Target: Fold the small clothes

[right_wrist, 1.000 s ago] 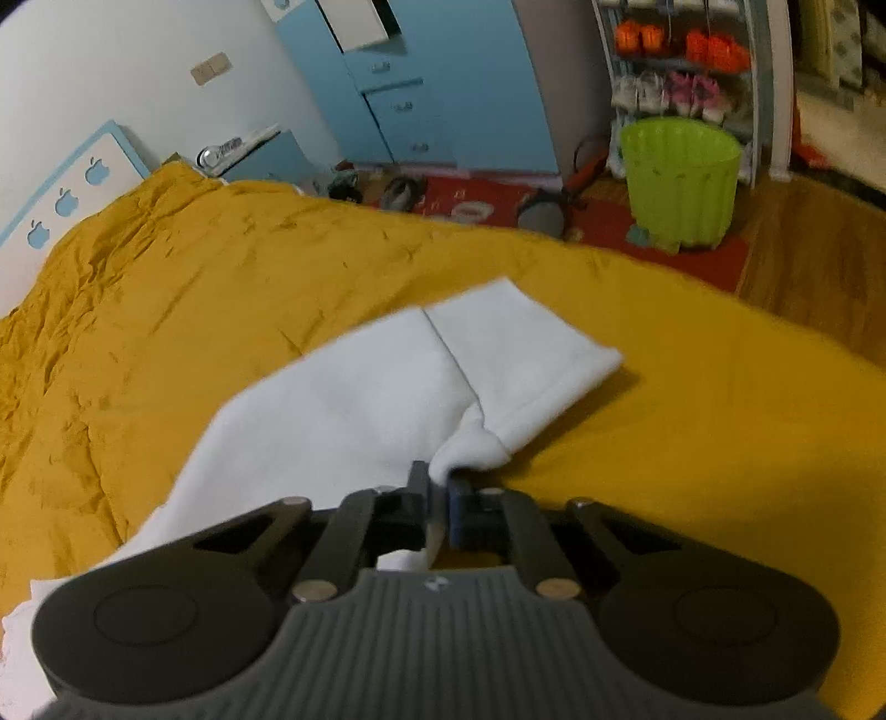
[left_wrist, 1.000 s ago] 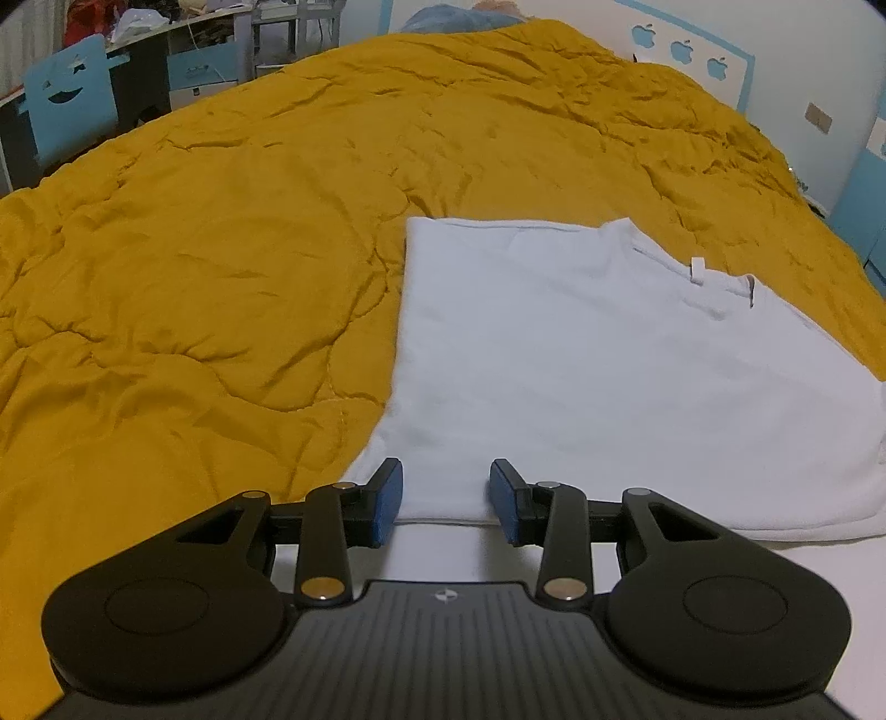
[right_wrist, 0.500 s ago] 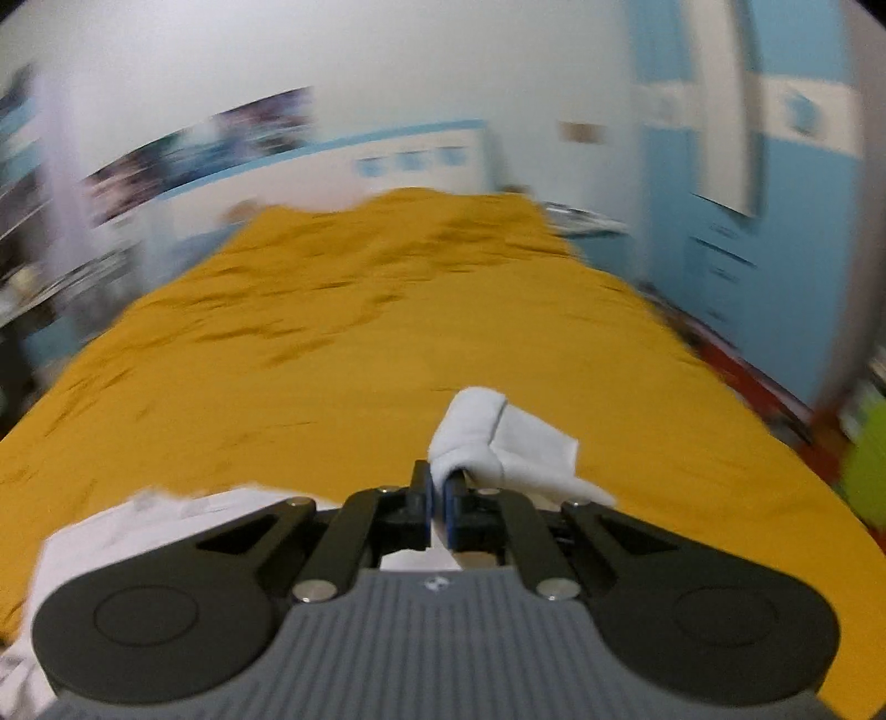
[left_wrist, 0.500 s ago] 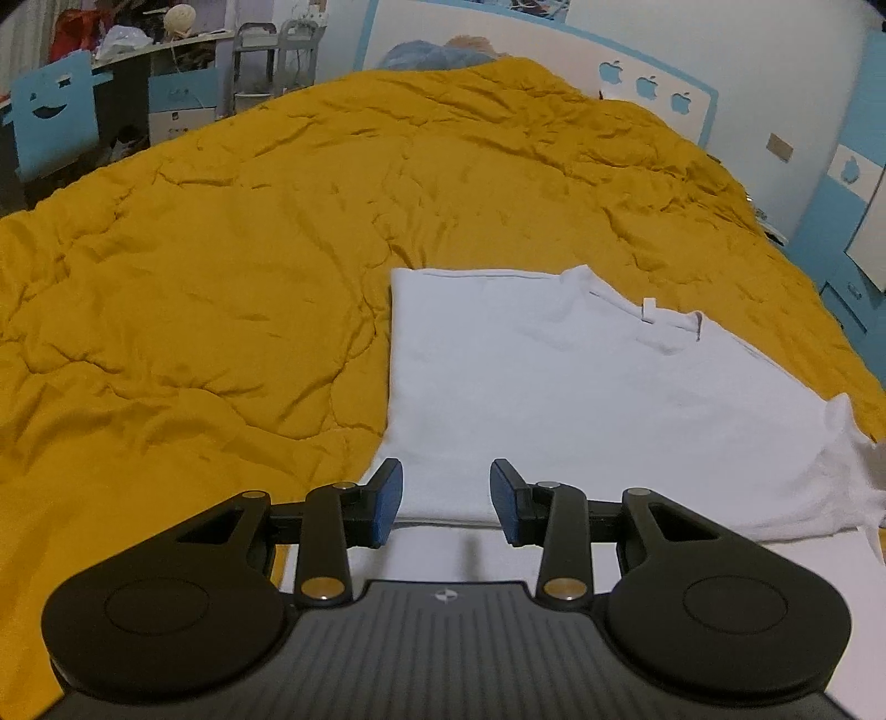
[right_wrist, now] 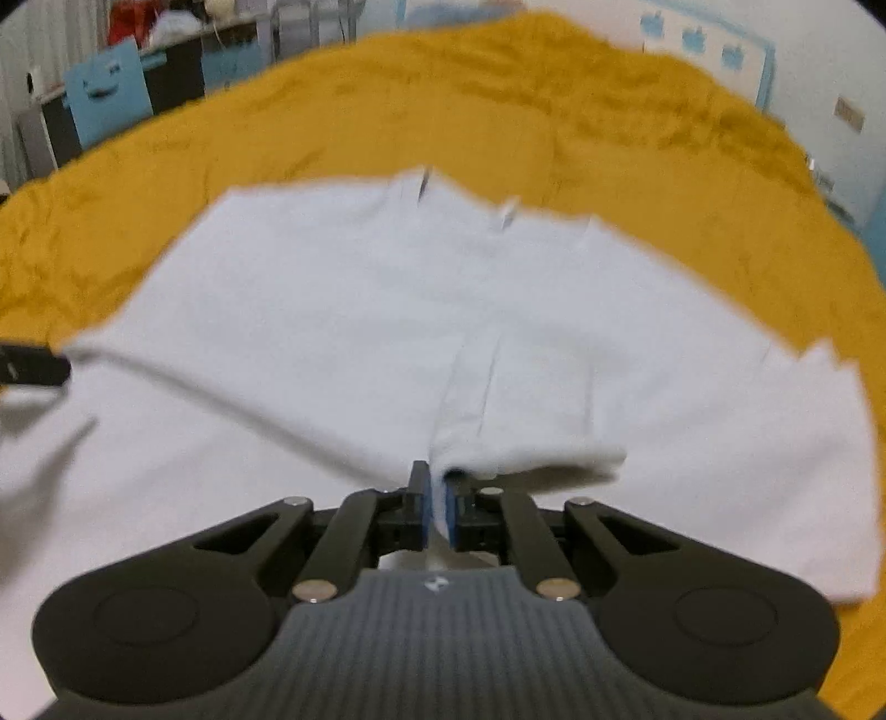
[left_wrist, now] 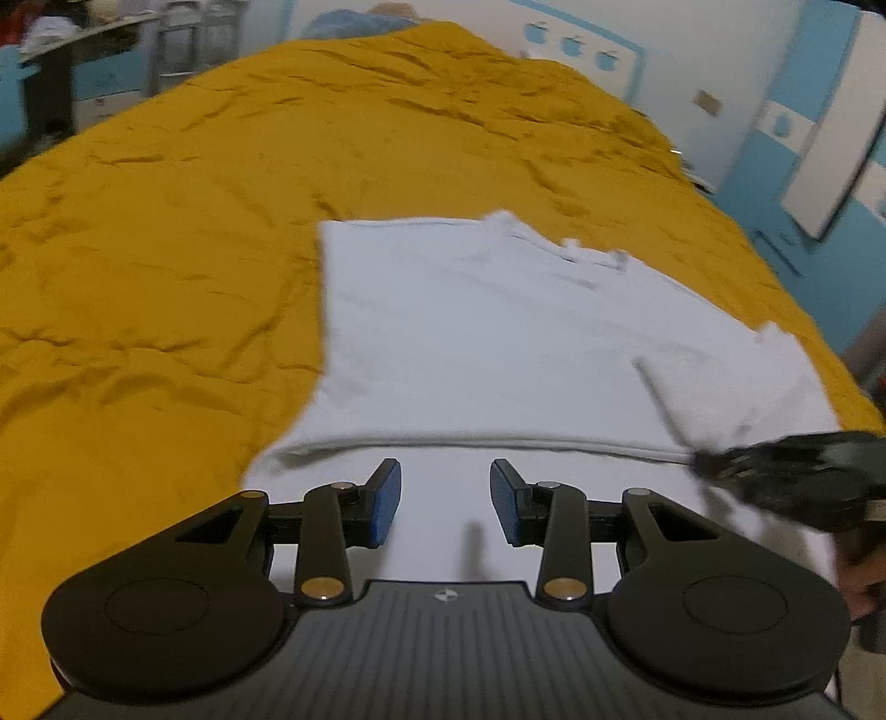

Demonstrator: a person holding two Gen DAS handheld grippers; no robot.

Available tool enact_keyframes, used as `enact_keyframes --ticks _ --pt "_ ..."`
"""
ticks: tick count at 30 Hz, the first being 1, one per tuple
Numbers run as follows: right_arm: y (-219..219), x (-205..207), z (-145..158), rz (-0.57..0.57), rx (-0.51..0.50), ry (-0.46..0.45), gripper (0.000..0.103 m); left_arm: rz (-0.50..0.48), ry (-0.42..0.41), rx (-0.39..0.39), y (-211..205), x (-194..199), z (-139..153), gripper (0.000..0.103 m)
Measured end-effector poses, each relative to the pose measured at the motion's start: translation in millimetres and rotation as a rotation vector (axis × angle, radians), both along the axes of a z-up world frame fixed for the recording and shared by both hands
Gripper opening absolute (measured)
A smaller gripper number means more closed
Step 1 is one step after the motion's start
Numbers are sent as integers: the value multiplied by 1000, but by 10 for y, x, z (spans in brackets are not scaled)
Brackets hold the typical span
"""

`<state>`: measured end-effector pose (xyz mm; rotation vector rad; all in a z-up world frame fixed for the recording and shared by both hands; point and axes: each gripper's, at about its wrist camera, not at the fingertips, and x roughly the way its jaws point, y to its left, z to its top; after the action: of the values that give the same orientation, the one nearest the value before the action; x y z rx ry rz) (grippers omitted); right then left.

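While the mustard quilt [left_wrist: 166, 249] covers the whole bed, a desk [right_wrist: 166, 61] stands beyond its far left edge. A blurred heap of red and white things [right_wrist: 138, 25] lies on top of the desk; what they are cannot be told.

Nearer, on the left side, the left gripper [left_wrist: 446, 490] hangs over the near part of the white T-shirt [left_wrist: 498, 332]. Its blue pads [left_wrist: 385, 501] are spread apart with nothing between them, only flat white cloth showing below the gap. Whether the tips touch the cloth cannot be told.

The T-shirt lies spread on the quilt in the middle of the bed, its neckline with a small tag at the far edge. Its left side is folded in to a straight edge, and a fold line runs across it just ahead of the left gripper.

To the right, the right gripper [right_wrist: 437, 490] pinches a bunched bit of the shirt's sleeve [right_wrist: 526, 454]. Its jaws have just been opening a little, yet the gap is narrow and white fabric fills it between the pads. The sleeve is drawn inward over the body of the shirt, with a raised crease running from the pads up the cloth. From the left wrist view this gripper shows as a dark blur at the shirt's right edge.

Furthest right, a blue cupboard front [left_wrist: 775, 232] stands by the bed.
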<state>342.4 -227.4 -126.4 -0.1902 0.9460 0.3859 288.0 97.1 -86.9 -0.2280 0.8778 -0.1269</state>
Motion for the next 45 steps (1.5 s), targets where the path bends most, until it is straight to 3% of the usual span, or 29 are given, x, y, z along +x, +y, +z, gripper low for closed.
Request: enact_keyframes --ticks 6,10,15,18,22,26,29,32,33,34,35,37,41,44,45 --pt "-83 -289 -56 -37 145 76 29 -34 13 -107 -115 41 -26 44" --pt "-185 -433 7 -12 228 129 33 -66 28 -144 -285 107 -57 44" --pt "-479 -608 154 -72 290 96 37 -129 34 -164 -580 254 -49 44" --pt "-744 -602 184 -168 272 66 37 -188 2 -99 -893 340 1 46" --pt "-1111 -649 226 -292 208 10 37 -327 -76 53 -1444 406 56 47" --pt "-1473 -742 249 -380 213 -25 37 -438 -136 182 -1976 458 19 52" --pt "-1682 -799 219 -409 251 -6 37 -493 -174 355 -2362 521 -133 52" --pt "-1769 -835 143 -399 270 17 37 -541 -189 455 -2618 583 -305 52" --pt "-1790 -842 122 -394 276 21 37 -541 -190 483 -2680 607 -350 51" --pt "-1795 -827 98 -391 282 23 37 -532 -188 499 -2713 640 -384 38" --pt "-1785 -791 80 -387 288 25 37 -527 -180 489 -2713 677 -400 32" --pt "-1786 -767 82 -373 288 26 38 -510 -162 416 -2639 743 -376 10" --pt "-1722 -702 74 -337 279 18 38 -439 -192 325 -2417 826 -90 7" --pt "-1639 -632 94 -291 299 1 37 -377 -241 248 -2238 937 291 7" --pt "-1585 -594 110 -267 301 -6 32 -362 -253 220 -2191 986 415 6"
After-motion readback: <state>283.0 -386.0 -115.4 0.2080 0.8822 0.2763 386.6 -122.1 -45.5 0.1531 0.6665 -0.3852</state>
